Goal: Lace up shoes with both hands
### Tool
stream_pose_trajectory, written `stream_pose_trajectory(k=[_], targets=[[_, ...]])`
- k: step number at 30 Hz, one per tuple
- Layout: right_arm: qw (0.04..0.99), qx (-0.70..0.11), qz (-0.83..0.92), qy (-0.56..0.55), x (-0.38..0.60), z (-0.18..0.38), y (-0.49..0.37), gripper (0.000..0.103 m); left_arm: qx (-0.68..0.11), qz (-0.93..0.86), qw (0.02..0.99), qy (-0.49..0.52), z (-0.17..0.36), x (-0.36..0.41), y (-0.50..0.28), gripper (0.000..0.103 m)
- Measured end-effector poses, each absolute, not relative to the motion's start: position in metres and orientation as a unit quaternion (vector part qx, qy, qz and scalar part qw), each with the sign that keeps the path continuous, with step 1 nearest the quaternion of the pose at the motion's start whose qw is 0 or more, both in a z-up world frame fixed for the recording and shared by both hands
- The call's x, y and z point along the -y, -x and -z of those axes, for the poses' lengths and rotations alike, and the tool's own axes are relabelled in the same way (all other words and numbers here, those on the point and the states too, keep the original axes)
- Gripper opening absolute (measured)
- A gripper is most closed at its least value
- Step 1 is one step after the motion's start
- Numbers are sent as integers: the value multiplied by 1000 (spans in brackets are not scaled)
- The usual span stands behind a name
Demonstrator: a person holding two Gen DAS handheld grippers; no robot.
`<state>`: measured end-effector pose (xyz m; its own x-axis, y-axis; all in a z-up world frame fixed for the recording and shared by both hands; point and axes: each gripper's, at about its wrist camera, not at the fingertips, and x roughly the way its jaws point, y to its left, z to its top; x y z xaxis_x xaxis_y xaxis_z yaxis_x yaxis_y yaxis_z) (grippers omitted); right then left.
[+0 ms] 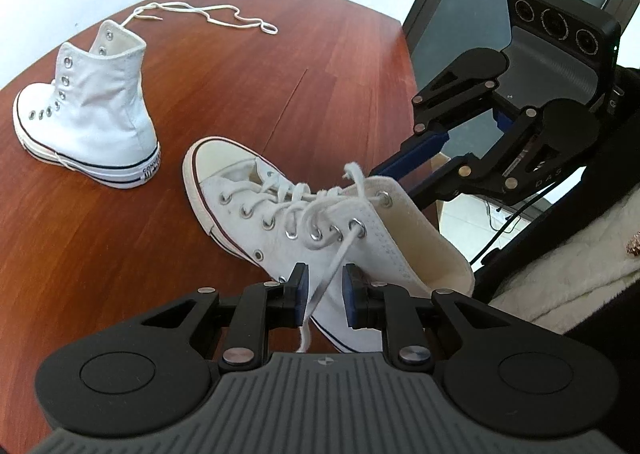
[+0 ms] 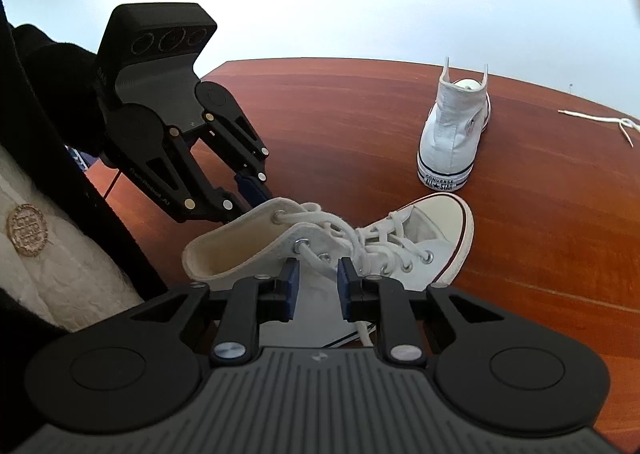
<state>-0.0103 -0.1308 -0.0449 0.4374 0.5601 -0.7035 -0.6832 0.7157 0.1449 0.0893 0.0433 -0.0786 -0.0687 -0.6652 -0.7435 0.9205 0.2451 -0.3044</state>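
Note:
A white high-top shoe [image 1: 260, 210] [image 2: 436, 222], laced most of the way up, lies tilted on the brown table [image 1: 280, 74], toe away from me. In the left wrist view one lace end [image 1: 334, 272] runs down from a top eyelet and passes between the blue pads of my left gripper [image 1: 326, 292]; the jaws stand apart and do not pinch it. My right gripper [image 2: 318, 286] hovers open over the shoe's side, just below a top eyelet. Each gripper shows in the other's view, the right gripper [image 1: 408, 178] and the left gripper [image 2: 250, 206] both by the ankle collar.
A second white high-top [image 1: 100, 114] [image 2: 452, 134] stands upright without a lace farther back. A loose lace [image 1: 224, 16] [image 2: 600, 120] lies beyond it. A dark screen [image 1: 460, 14] stands off the table's edge. A person's cream fleece garment [image 1: 560, 274] [image 2: 48, 274] is close by.

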Motion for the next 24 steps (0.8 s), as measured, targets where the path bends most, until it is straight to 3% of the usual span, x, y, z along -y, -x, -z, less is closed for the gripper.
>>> stream_pose_trajectory(k=[9, 11, 13, 24], targets=[[841, -373, -379, 101, 127, 42, 15, 19, -410, 601, 667, -161, 78, -39, -82, 4], [839, -372, -384, 104, 124, 43, 15, 8, -407, 599, 670, -165, 78, -39, -80, 4], [837, -376, -384, 104, 123, 45, 15, 4, -406, 596, 673, -164, 77, -40, -80, 4], [845, -396, -348, 96, 136, 42, 29, 4, -402, 565, 706, -145, 65, -71, -82, 2]])
